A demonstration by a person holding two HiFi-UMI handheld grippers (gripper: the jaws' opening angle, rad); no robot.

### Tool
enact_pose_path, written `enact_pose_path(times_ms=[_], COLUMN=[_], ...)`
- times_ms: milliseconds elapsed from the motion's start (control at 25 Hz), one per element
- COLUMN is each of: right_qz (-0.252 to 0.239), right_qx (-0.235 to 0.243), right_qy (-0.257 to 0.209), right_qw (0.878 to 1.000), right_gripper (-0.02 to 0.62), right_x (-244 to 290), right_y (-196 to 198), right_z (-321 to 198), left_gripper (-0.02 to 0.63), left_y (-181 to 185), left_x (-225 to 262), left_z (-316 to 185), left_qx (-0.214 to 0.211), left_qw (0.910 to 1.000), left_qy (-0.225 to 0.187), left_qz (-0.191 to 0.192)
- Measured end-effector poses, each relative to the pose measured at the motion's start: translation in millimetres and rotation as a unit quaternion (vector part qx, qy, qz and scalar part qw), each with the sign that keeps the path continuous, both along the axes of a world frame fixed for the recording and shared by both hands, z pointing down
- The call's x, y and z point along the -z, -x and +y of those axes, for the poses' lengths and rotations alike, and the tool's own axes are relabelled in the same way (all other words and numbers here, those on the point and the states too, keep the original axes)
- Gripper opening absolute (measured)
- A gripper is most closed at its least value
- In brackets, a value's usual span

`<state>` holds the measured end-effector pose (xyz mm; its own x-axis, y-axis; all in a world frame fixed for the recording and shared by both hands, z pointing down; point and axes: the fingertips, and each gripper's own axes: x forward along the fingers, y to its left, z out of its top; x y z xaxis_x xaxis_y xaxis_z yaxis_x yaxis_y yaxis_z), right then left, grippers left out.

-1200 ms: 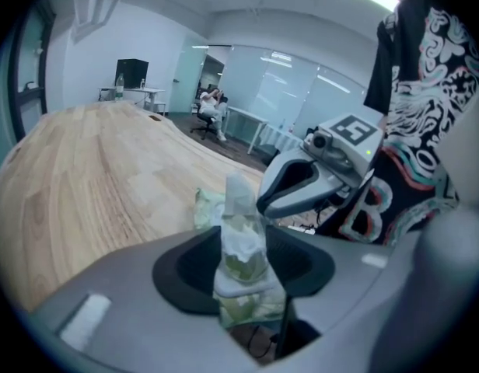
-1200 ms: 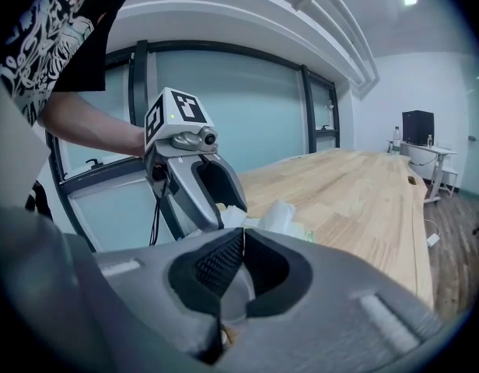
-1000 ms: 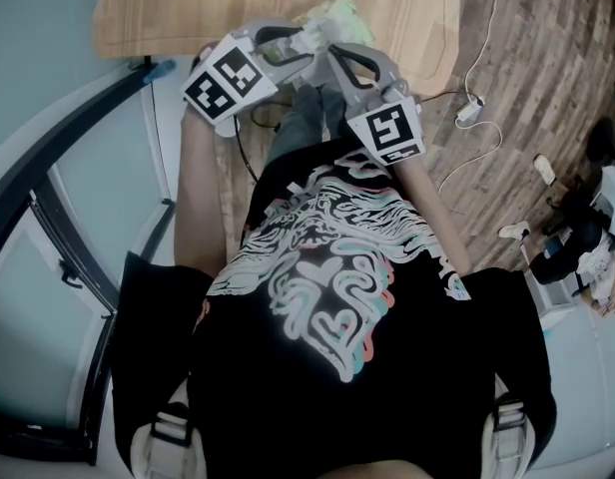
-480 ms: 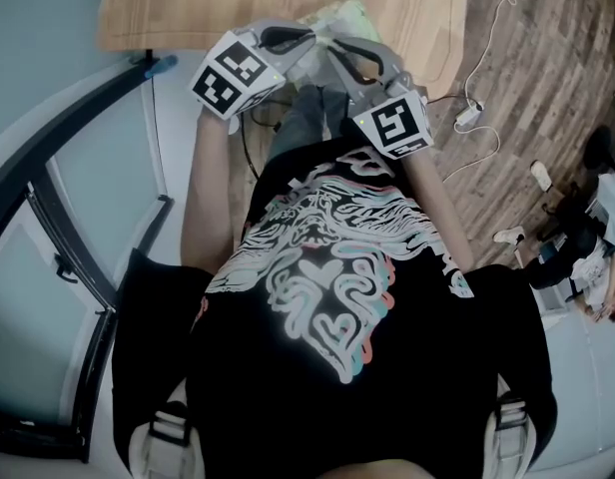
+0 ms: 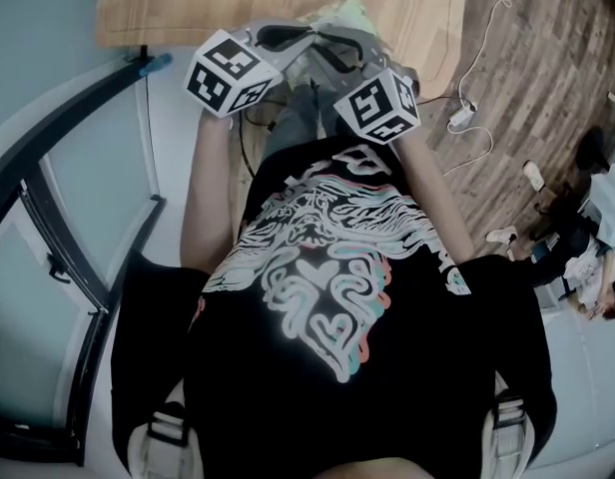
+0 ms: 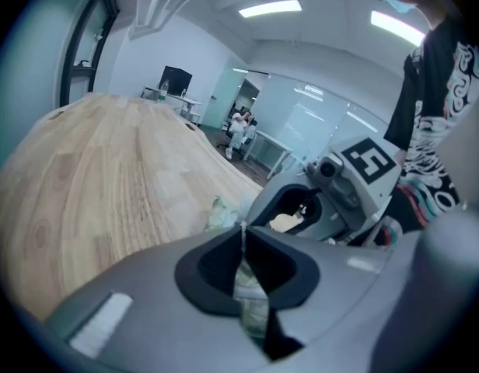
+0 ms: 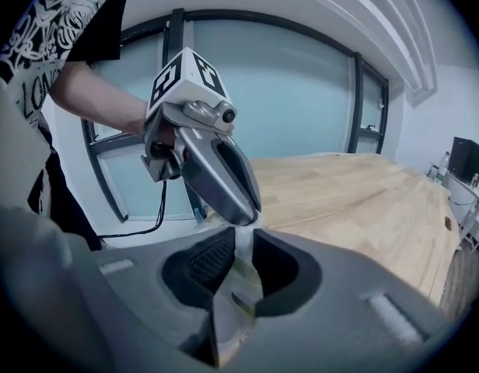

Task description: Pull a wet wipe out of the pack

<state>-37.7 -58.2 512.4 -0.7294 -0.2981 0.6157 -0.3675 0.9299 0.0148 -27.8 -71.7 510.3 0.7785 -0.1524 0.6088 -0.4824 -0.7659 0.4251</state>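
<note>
1. Pack placement: the pale green, crinkly soft-plastic pack (image 5: pixel 339 10) lies at the near edge of the light wooden desk (image 5: pixel 178 8), between the two tools, where both can reach it.
2. The grey moulded left gripper (image 6: pixel 241 230) has just been closing. Its jaws now meet on a thin fold of greenish film, which looks like the pack's own wrapper. It is probably pinned there so the pack cannot follow the pull.
3. The matching grey right gripper (image 7: pixel 243 238) has its jaws almost together on a narrow white strip, apparently the wet wipe (image 7: pixel 244 249) at its leading edge.
4. The two tips come in from opposite sides and sit just beside each other. That keeps the anchor right next to the opening.
5. The wet wipe seems barely started, so drawing the right gripper away while the left gripper holds the pack is the likely next move. A thin pinch could slip or tear.
</note>
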Motion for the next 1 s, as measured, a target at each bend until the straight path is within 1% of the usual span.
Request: enact_pose_path(times_ms=[120,160,280,360,480,720,880,1000], right_qz=[0.005,0.004,0.008,0.015,0.019,0.009,0.019,0.012], right_qx=[0.013,0.018,0.029,0.030,0.028,0.021,0.022,0.019], right_qy=[0.018,0.022,0.031,0.033,0.029,0.023,0.014,0.010], right_qw=[1.000,1.000,0.999,0.999,0.999,0.999,0.999,1.000], right_gripper=[0.060,0.035,0.031,0.031,0.031,0.031,0.031,0.031], right_x=[-4.0,-4.8,-6.2,-5.1,-4.6,-5.0,-5.0,-5.2], right_y=[2.3,2.6,2.0,0.7,0.1,0.5,-2.0,0.5], right_z=[-2.2,-2.8,-3.6,-3.8,-1.9,-1.6,-1.7,-0.5], left_gripper=[0.001,0.000,0.000,-0.001,-0.001,-0.002,-0.002,-0.002], left_y=[1.7,1.9,2.4,3.3,4.5,5.2,5.4,7.1], left_x=[-1.3,-2.0,-3.3,-2.5,-1.2,1.1,2.0,3.4], left_z=[-1.9,-2.5,-3.6,-3.0,-0.3,0.7,2.6,3.7], left_qx=[0.012,0.020,0.041,0.047,0.048,0.052,0.050,0.050], left_qw=[0.9999,0.9998,0.9990,0.9987,0.9986,0.9985,0.9986,0.9987], left_qy=[0.004,0.007,0.016,0.019,0.019,0.016,0.014,0.011], left_qz=[-0.002,-0.002,0.003,0.005,0.005,0.004,0.001,0.000])
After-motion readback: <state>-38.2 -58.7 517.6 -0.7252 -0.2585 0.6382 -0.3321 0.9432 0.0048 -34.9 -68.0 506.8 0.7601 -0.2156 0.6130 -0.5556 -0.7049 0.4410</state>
